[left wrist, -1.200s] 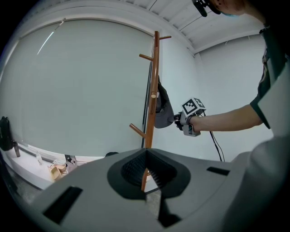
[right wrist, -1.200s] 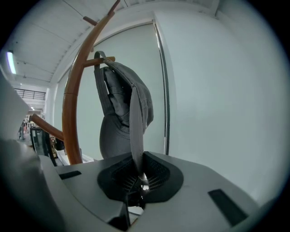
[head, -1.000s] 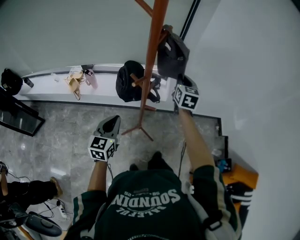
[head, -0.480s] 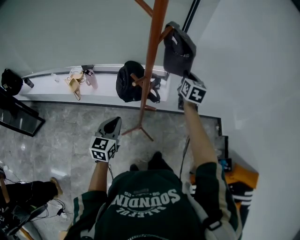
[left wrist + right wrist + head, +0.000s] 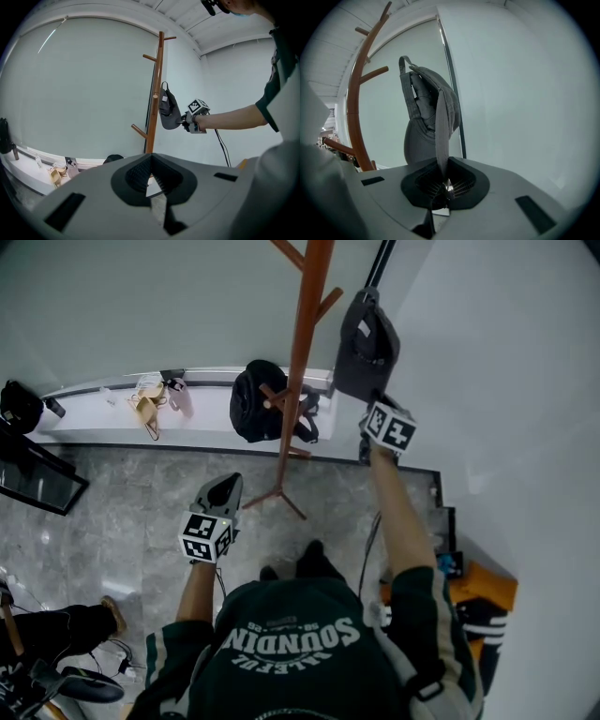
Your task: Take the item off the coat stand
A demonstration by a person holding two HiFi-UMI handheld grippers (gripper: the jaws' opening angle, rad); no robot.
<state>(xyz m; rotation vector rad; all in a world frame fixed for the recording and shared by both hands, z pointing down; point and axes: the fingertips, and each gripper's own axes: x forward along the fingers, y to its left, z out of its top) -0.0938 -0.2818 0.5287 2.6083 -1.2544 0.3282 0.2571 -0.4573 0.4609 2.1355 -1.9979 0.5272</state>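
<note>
A grey cap [image 5: 366, 348] stands upright in the air just right of the brown wooden coat stand [image 5: 300, 352], its back strap clear of the nearest peg. My right gripper [image 5: 373, 401] is shut on the cap's brim from below. In the right gripper view the brim [image 5: 440, 136] runs down into my right gripper [image 5: 443, 182], with the stand [image 5: 352, 117] to the left. My left gripper [image 5: 225, 486] hangs low near the stand's foot, shut and empty. The left gripper view shows the cap [image 5: 166, 110] beside the stand [image 5: 154, 103].
A black bag [image 5: 258, 404] hangs on a lower peg of the stand. Behind it runs a white ledge [image 5: 94, 413] with small tan items [image 5: 145, 407]. A white wall stands close on the right. An orange box [image 5: 483, 589] lies on the floor at the right.
My right gripper has carried the cap up and to the right, off the peg and away from the pole. The left gripper has stayed put.
</note>
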